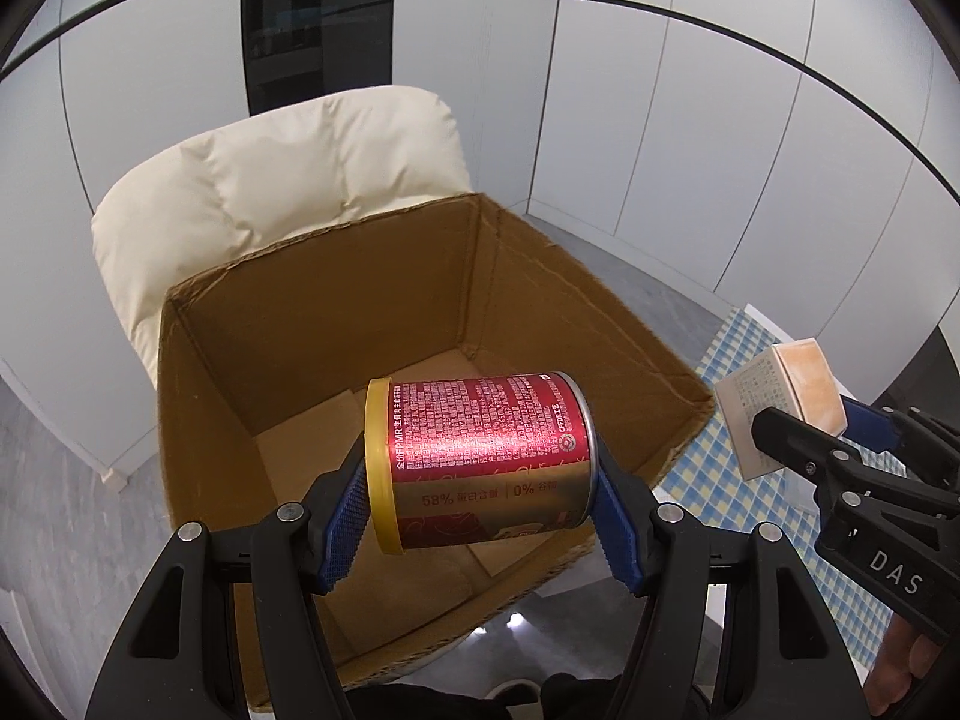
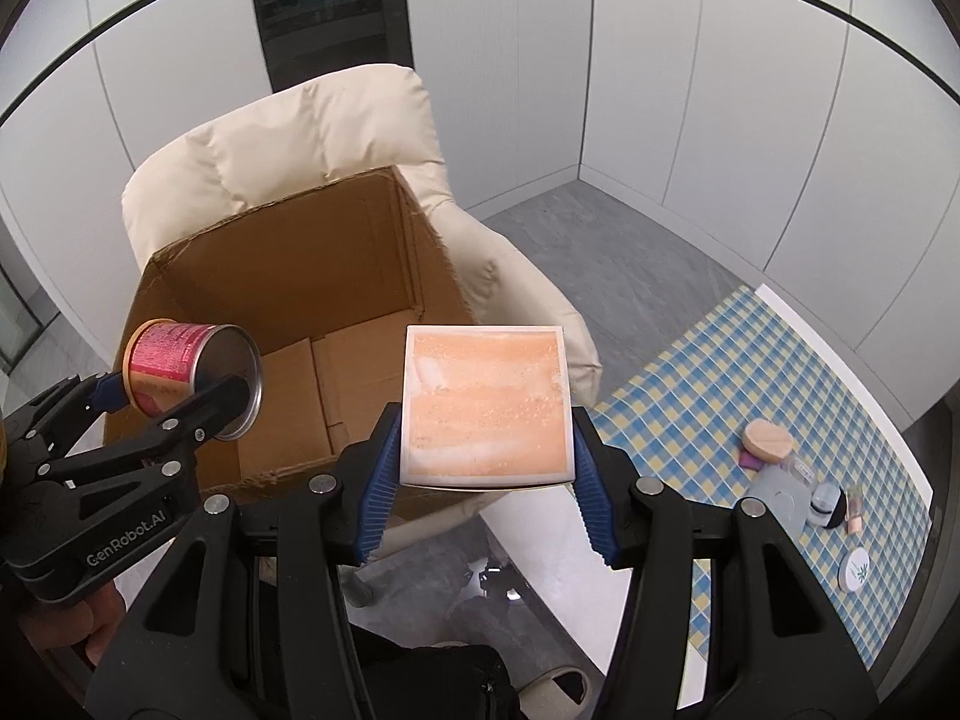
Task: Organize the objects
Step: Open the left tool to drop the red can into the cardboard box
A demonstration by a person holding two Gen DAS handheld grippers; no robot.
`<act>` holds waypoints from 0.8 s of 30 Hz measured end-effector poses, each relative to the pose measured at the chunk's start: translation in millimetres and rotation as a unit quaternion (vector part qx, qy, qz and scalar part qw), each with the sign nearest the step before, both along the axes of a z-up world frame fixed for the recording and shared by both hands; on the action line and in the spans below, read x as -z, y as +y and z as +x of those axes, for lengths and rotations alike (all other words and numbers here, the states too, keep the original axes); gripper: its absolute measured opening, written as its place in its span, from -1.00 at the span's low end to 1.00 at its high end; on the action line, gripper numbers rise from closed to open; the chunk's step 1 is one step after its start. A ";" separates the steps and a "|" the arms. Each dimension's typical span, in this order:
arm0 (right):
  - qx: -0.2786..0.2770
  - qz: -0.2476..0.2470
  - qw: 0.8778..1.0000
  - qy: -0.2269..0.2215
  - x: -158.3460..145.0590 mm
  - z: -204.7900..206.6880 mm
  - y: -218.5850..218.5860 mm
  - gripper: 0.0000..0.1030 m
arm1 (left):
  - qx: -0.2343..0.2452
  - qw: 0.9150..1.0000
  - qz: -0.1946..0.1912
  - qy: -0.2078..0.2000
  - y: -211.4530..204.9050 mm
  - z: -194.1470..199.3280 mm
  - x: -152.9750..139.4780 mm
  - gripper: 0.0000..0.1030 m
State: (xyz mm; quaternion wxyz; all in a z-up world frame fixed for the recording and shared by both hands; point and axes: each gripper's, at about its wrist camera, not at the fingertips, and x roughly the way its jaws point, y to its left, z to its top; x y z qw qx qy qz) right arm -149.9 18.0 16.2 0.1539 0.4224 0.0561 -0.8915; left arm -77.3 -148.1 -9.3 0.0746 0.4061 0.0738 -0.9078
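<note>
White panelled walls behind; cream padded armchair (image 1: 282,180) carries an open brown cardboard box (image 1: 336,312), nothing visible inside. Left gripper (image 1: 480,516) clamps a red cylindrical tin with yellow lid (image 1: 486,450) by its two ends, lying sideways above the box's near edge. Right gripper (image 2: 486,480) clamps a square peach-and-white carton (image 2: 486,402), hovering at 3 o'clock of the box opening. Blue-yellow checked tablecloth (image 2: 780,372) at 4 o'clock holds small leftovers. Step judged: carrying to box. Next: lower each inside, then release.
</note>
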 end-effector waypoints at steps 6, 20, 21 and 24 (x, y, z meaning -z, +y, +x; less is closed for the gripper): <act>-0.012 0.001 1.000 -0.002 0.5 -1.9 -14.1 0.06 | -0.007 1.000 -0.005 -0.007 -10.0 1.0 4.6 0.29; -0.043 0.003 0.999 -0.001 2.6 -1.2 -46.5 0.06 | -0.023 1.000 0.002 -0.018 -33.6 6.7 10.3 0.26; -0.044 0.002 0.999 -0.002 2.8 -1.7 -48.7 0.06 | -0.025 1.000 0.002 -0.017 -34.6 7.8 9.8 0.26; -0.048 0.001 0.999 -0.003 3.0 -2.5 -55.4 0.06 | -0.029 0.999 0.001 -0.015 -39.9 9.9 8.4 0.27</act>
